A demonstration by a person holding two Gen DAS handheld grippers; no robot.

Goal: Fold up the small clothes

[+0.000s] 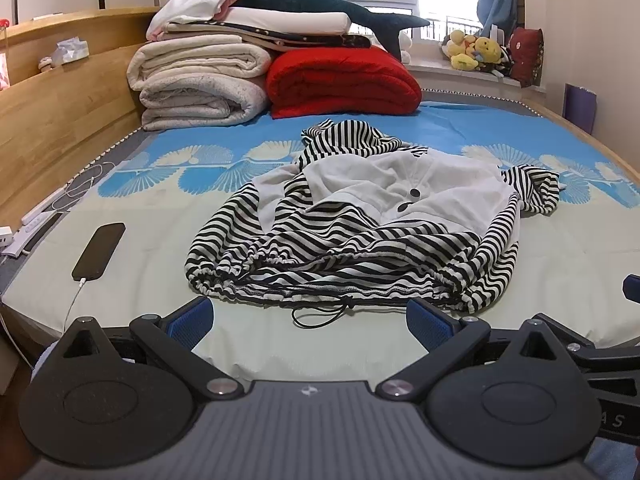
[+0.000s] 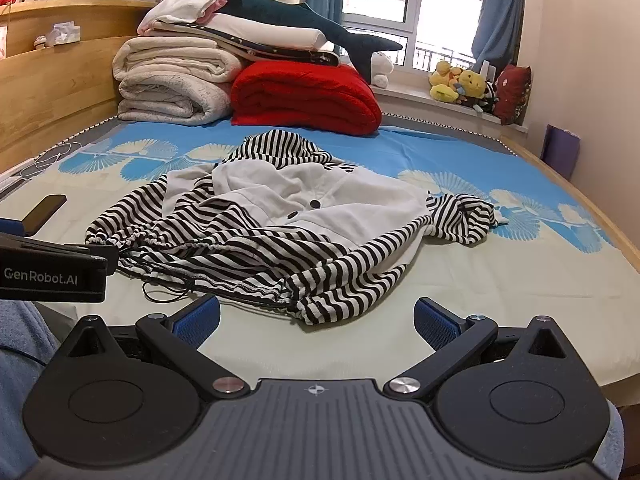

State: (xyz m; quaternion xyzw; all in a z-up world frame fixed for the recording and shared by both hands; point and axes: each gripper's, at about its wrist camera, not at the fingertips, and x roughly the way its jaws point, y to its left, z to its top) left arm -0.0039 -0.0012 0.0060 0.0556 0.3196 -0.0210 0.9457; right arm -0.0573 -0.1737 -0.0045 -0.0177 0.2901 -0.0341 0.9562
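A crumpled garment (image 1: 360, 216) in black-and-white stripes with a white front panel and two dark buttons lies unfolded on the bed. Its drawstring hem faces me and a black cord (image 1: 320, 312) trails out from it. My left gripper (image 1: 310, 320) stands open just short of the hem, nothing between its blue pads (image 1: 192, 318). In the right wrist view the same garment (image 2: 280, 232) lies ahead and to the left. My right gripper (image 2: 316, 320) is open too, near the garment's lower right corner, holding nothing. The left gripper's body (image 2: 52, 268) shows at the left edge.
The bed sheet (image 1: 140, 248) is pale with blue fan prints. A phone (image 1: 99, 251) on a charging cable lies left of the garment. Folded blankets (image 1: 200, 80) and a red quilt (image 1: 340, 80) are stacked at the far end, against the wooden headboard (image 1: 60, 92). Plush toys (image 2: 460, 80) sit on the windowsill.
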